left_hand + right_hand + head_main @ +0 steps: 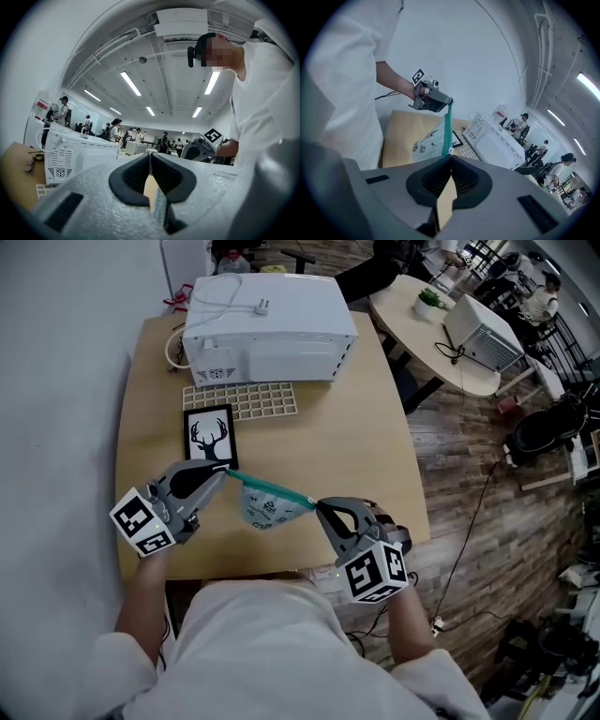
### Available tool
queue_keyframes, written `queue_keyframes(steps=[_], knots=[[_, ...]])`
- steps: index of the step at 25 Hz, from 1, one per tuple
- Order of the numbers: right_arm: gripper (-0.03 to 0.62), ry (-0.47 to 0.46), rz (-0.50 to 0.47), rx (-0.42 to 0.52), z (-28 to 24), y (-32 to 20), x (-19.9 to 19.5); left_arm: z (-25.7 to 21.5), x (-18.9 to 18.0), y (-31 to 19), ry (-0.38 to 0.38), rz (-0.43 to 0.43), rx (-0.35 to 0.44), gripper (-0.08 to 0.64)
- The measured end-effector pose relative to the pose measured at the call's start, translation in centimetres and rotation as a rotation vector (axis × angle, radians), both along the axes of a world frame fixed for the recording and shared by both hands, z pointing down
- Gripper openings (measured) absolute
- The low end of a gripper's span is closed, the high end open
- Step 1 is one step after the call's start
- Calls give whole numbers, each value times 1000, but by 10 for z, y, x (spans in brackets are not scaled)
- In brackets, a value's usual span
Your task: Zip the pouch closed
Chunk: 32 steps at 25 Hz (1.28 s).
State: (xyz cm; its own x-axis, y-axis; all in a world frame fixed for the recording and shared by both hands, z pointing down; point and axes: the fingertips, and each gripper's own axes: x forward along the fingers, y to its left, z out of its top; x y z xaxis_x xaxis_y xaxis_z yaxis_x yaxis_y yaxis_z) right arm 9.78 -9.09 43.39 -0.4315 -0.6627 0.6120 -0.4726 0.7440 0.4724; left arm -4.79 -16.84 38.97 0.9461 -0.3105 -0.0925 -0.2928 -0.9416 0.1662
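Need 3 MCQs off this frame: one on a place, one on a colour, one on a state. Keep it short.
1. Where does the black-framed deer-silhouette picture lie?
A) on the floor
B) on the light wooden table, on the near side of the white plastic grid tray
C) upright on a shelf

2. What colour is the zip band along the top of the patterned fabric pouch?
A) red
B) yellow
C) teal

3. How is the pouch held?
A) lying untouched on the table
B) stretched between both hand-held grippers
C) clamped at one end only

Answers:
1 B: the head view shows the picture flat on the table beside the tray.
2 C: the band reads teal in the head view and the right gripper view.
3 B: the left hand-held gripper and the right hand-held gripper are each shut on one end.
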Motion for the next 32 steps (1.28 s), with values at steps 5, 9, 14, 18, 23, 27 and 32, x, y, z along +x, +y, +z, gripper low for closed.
queue_keyframes(steps=[5,9,14,18,23,27,32], knots=[[6,-17,33,-20,10,9,10,7,11,11,1,3,-22,25],[8,-38,62,-26,14,14,19,8,19,20,0,-2,-26,25],[14,-63,94,-24,18,18,25,7,26,26,-2,-14,-14,25],[18,-94,121,-8,18,18,28,0,30,27,6,-34,-3,25],[32,-134,154,23,14,14,28,-13,29,31,13,-79,27,25],[31,-161,185,46,11,11,32,-15,19,29,7,-137,29,25],[3,-324,248,37,5,4,43,-13,-2,21,-30,-225,26,25]])
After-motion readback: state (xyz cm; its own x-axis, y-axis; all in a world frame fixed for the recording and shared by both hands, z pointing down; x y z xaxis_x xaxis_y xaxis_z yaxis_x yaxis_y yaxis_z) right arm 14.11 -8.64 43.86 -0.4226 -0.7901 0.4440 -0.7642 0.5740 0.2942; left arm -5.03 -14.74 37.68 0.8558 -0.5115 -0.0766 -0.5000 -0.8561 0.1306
